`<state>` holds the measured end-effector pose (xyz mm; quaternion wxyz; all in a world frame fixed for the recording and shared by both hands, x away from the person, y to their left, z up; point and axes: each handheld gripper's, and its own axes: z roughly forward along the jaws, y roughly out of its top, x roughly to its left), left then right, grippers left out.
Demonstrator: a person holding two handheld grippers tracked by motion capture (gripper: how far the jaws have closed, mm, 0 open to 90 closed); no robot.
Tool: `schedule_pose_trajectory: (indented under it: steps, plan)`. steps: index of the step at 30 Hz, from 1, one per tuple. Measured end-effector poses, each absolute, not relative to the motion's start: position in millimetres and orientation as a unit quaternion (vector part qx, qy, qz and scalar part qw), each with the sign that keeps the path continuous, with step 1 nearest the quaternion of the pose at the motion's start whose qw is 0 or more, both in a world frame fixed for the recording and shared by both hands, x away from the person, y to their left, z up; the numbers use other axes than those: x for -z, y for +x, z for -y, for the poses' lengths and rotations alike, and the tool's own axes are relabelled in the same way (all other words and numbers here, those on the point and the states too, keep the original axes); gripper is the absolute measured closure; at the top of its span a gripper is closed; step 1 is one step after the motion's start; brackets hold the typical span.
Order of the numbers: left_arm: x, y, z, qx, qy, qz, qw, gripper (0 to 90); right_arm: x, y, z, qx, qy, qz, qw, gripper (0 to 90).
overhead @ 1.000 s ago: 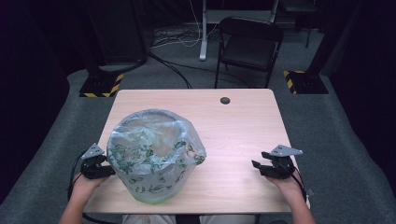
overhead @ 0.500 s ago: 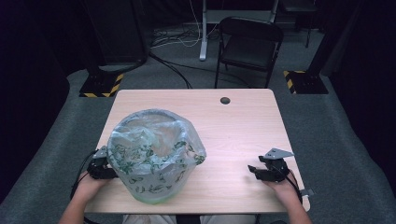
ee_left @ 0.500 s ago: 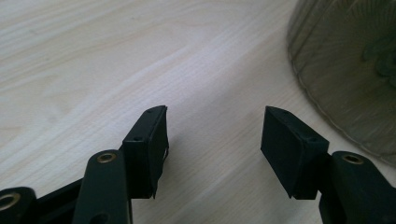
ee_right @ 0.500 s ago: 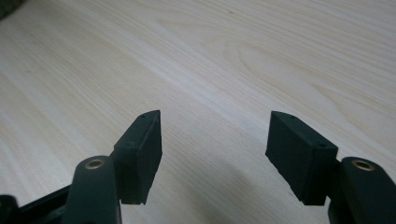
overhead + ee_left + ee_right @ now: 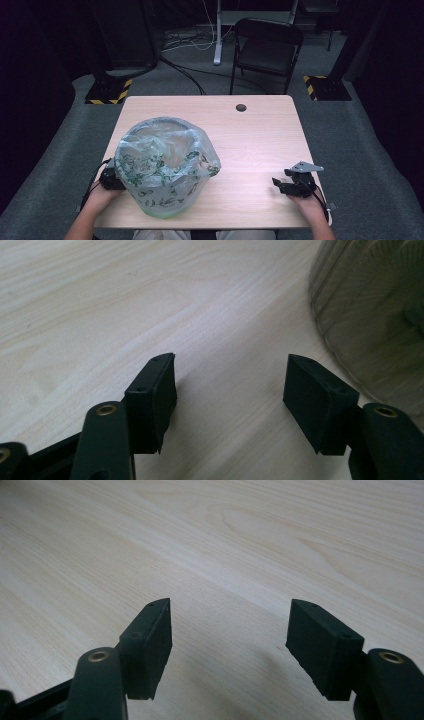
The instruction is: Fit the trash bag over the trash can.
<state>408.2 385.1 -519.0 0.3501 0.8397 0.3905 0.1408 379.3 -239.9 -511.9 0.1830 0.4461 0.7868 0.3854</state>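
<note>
Light wood surface (image 5: 260,135) carrying a round bin (image 5: 162,167) lined with a clear plastic bag printed with green leaves, standing upright toward the near left part, bag mouth open and folded over the rim; small dark round hole (image 5: 241,107) in the surface well beyond the bin, near the far edge.

Left hand-held gripper (image 5: 109,179) just beside the bin's left flank, low over the surface, partly hidden behind the bag; jaws spread wide with nothing between them, bare wood showing in the gap in the left gripper view (image 5: 230,390), the bin's ribbed wall (image 5: 370,315) close at the right of that view.

Right hand-held gripper (image 5: 281,185) well to the right of the bin, near the surface's near right corner, grey plate on top; jaws spread wide and empty, bare wood in the gap (image 5: 230,635).

Black folding chair (image 5: 267,47) on the grey floor beyond the surface, far past the bin.
</note>
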Motion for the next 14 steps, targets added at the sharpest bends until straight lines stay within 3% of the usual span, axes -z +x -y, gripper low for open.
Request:
schedule_pose_trajectory:
  steps: [7,14]
  plan:
    - [521.3,410.0,-380.4,-0.156,0.843,-0.379,0.348,33.9,513.3,376.5,247.4,-0.384,0.467,-0.774,0.188,32.0]
    - [524.2,411.7,-380.6,-0.159,0.842,-0.371,0.358,28.7,512.0,392.0,234.9,-0.367,0.448,-0.798,0.169,25.0]
